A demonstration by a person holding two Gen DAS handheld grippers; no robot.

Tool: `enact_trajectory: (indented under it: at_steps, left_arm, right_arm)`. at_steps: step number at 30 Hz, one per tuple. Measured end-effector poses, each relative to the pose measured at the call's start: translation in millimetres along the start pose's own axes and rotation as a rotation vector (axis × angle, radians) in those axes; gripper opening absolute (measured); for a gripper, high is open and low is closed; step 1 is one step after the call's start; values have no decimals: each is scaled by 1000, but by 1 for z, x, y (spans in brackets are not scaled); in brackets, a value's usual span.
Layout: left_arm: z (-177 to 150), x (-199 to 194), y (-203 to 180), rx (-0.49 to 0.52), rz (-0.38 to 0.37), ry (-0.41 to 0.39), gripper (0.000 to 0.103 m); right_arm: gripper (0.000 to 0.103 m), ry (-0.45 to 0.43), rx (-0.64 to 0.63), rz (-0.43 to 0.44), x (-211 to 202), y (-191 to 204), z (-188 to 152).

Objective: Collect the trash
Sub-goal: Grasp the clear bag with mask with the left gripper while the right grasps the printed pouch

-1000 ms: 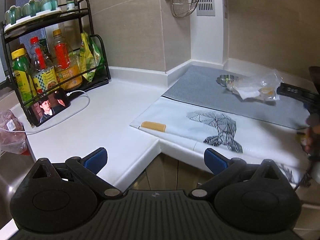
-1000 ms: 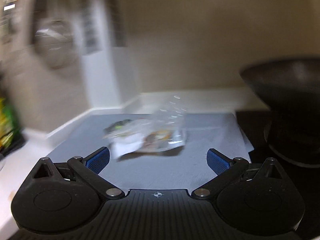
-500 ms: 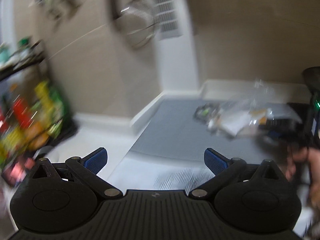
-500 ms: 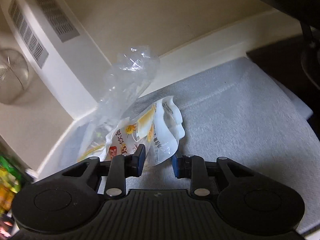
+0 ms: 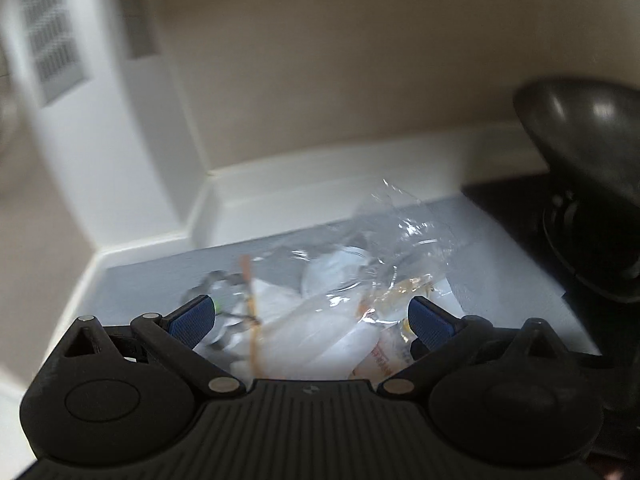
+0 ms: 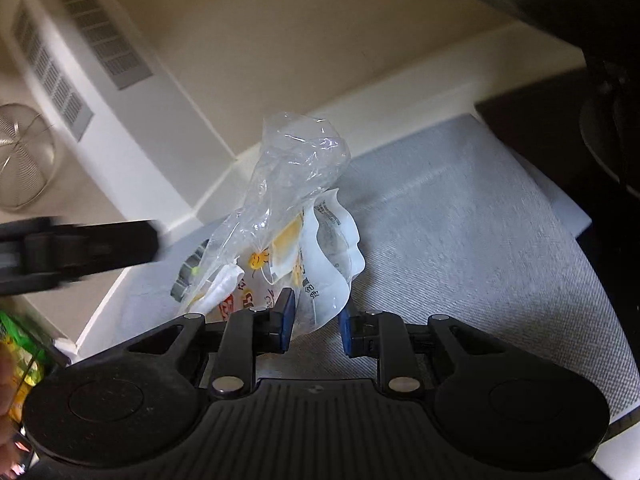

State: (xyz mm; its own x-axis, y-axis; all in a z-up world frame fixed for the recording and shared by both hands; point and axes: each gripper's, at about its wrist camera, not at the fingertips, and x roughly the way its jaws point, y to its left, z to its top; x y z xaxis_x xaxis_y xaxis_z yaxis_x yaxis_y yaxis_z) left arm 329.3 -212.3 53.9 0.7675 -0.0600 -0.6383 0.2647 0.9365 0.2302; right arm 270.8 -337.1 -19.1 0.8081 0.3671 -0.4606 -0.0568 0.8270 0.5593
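Note:
A heap of trash lies on the grey mat (image 6: 460, 220) in the counter corner: a crumpled clear plastic bag (image 6: 296, 168) stands over a white printed wrapper (image 6: 328, 264). My right gripper (image 6: 316, 320) is at the heap's near edge. Its jaws are closing, with the wrapper's lower edge pinched between the blue pads. My left gripper (image 5: 310, 314) is open wide and reaches in from the left. The clear bag (image 5: 400, 232) and white wrapper (image 5: 320, 332) lie between its fingers without touching the pads. The right wrist view shows the left gripper (image 6: 80, 248) as a blurred dark bar.
A small round metal piece (image 6: 188, 276) lies on the mat left of the heap. A black wok (image 5: 580, 128) sits on the dark stove to the right. A wire strainer (image 6: 24, 156) hangs on the wall at left, near the vented white column (image 6: 100, 28).
The left gripper swept right, from the counter by the bottle rack to the trash heap. The right gripper moved in and went from wide open to narrow on the white wrapper.

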Motion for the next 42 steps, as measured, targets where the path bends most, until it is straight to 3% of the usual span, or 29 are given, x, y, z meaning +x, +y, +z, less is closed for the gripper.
enact_trajectory:
  at_steps: [5, 6, 8, 9, 10, 17, 21, 27, 34, 37, 38, 40, 42]
  left_arm:
    - [5, 46, -15, 56, 2, 72, 103]
    - [7, 51, -15, 37, -1, 81, 96]
    - [12, 57, -12, -35, -42, 102, 56]
    - [14, 57, -8, -79, -67, 117, 15]
    - [15, 56, -4, -113, -85, 120, 1]
    - [21, -1, 26, -221, -33, -29, 0]
    - [14, -46, 48, -279, 2, -100, 0]
    - [-16, -106, 67, -358, 86, -168, 0]
    - [-60, -160, 87, -473, 178, -169, 0]
    - [-78, -179, 96, -490, 211, -161, 0]
    - [-82, -179, 99, -494, 215, -144, 0]
    - [-92, -177, 102, -509, 153, -92, 0]
    - [-96, -163, 112, -544, 167, -70, 1]
  right_arm:
    - [25, -5, -23, -13, 3, 6, -1]
    - [25, -5, -28, -16, 4, 7, -2]
    - [25, -6, -32, -17, 5, 8, -2]
    - [25, -7, -31, -16, 4, 8, -2]
    - [25, -8, -33, -17, 4, 8, -3]
    - [24, -66, -40, -21, -4, 6, -2]
    - [22, -166, -59, -16, -18, 9, -1]
    - [19, -335, -186, 34, -41, 26, -7]
    - [18, -450, -286, 79, -59, 40, -12]
    - [18, -466, -308, 45, -65, 44, -12]
    - [18, -459, -303, 33, -68, 45, -11]
    - [18, -441, -298, 12, -74, 46, -11]
    - [18, -421, -295, 11, -76, 45, -14]
